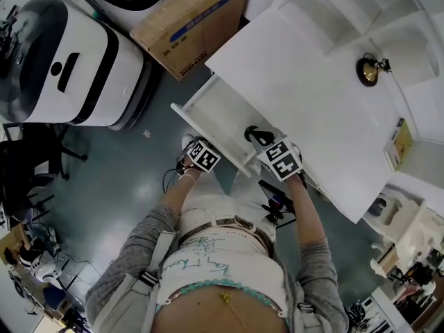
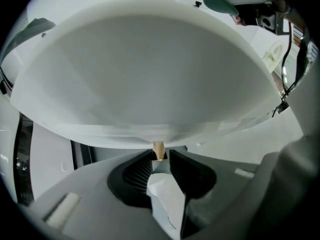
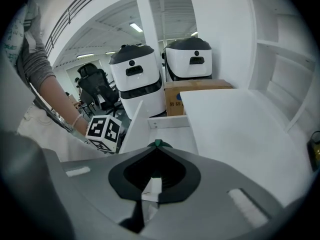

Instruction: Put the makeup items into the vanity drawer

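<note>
The white vanity's drawer (image 1: 220, 111) stands pulled out beside the tabletop (image 1: 305, 96). My left gripper (image 1: 191, 151) is at the drawer's front panel; in the left gripper view its jaws (image 2: 160, 156) are shut on a small tan drawer knob (image 2: 158, 150) under the white drawer front (image 2: 145, 74). My right gripper (image 1: 255, 134) hovers over the open drawer near the tabletop edge, shut (image 3: 157, 146) on a small green makeup item (image 3: 158, 144), of which only the tip shows. The same green item (image 2: 217, 3) shows top right in the left gripper view. The drawer's inside (image 3: 172, 134) lies just below it.
A cardboard box (image 1: 191, 23) and white wheeled machines (image 1: 66, 61) stand on the floor beyond the drawer. A brass object (image 1: 368, 70) and a small yellow box (image 1: 399, 143) sit on the vanity's far part. White shelves (image 3: 280, 69) rise at the right.
</note>
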The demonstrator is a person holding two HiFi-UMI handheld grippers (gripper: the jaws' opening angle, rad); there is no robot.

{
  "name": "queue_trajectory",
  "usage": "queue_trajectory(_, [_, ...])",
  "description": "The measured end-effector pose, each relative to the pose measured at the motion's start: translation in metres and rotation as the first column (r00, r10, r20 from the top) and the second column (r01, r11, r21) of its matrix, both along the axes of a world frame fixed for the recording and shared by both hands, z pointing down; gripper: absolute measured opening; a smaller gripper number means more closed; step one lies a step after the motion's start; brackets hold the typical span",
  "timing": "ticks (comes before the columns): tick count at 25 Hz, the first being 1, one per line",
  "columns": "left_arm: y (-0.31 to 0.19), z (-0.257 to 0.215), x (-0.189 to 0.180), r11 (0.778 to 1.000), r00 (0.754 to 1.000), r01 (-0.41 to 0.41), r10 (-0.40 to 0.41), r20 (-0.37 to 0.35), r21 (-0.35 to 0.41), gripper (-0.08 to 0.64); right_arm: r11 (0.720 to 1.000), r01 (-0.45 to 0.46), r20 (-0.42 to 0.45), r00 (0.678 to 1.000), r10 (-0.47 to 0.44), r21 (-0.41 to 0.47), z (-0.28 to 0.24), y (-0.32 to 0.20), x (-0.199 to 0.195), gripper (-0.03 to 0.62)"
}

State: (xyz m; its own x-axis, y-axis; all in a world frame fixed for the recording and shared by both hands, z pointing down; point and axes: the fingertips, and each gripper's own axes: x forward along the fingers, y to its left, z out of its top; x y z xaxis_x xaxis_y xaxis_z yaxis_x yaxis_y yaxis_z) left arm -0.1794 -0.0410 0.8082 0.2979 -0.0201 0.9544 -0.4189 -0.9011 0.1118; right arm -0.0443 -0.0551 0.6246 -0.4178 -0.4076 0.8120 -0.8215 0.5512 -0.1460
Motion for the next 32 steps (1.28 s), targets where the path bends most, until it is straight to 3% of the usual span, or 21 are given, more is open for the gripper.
queue_trajectory(32, [0.009, -0.005, -0.029, 0.996, 0.993, 0.092, -0.093, -0.078, -0.011, 0.098, 0.98, 0.123, -0.032, 0.991, -0.13, -0.153, 0.076, -0.019, -0.032, 0.029])
